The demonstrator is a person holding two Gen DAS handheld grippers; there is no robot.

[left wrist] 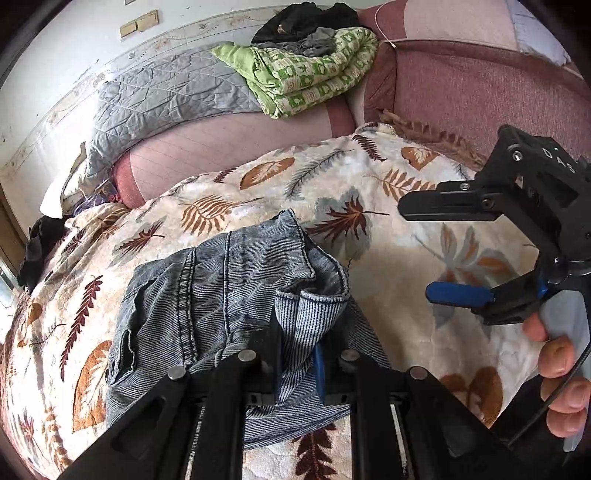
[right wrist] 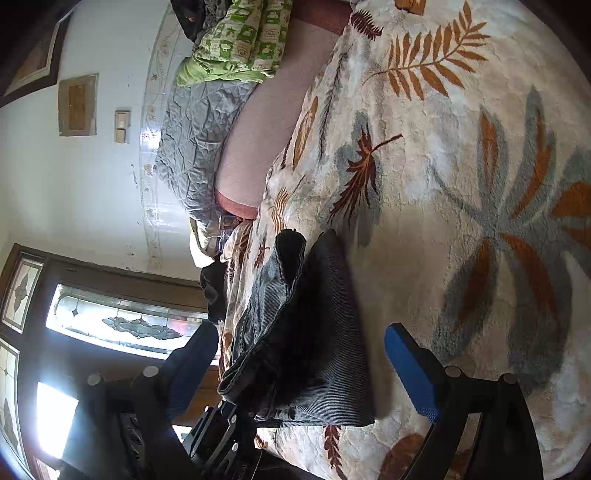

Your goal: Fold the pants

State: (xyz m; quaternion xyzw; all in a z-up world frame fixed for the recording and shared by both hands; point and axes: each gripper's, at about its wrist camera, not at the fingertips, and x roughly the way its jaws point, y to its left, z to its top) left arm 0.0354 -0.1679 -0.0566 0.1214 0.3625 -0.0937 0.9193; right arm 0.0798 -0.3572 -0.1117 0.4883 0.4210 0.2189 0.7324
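Grey-blue denim pants (left wrist: 221, 295) lie folded in a bundle on a leaf-patterned blanket (left wrist: 388, 229). My left gripper (left wrist: 297, 354) is shut on a lighter fold of the pants at their near edge. My right gripper (left wrist: 421, 253) hangs open and empty to the right of the pants, turned on its side. In the right wrist view the pants (right wrist: 314, 350) lie between and beyond the open right gripper (right wrist: 295, 358) fingers, whose blue pad (right wrist: 410, 373) is apart from the cloth. The left gripper's body (right wrist: 221, 439) shows at the pants' near edge.
A grey quilt (left wrist: 159, 96), a green patterned quilt (left wrist: 314, 74) and dark clothes (left wrist: 306, 22) are piled at the far side. A pink headboard (left wrist: 480, 88) stands at the right. Dark clothing (left wrist: 37, 240) lies at the left edge. A window (right wrist: 122, 325) is beyond the bed.
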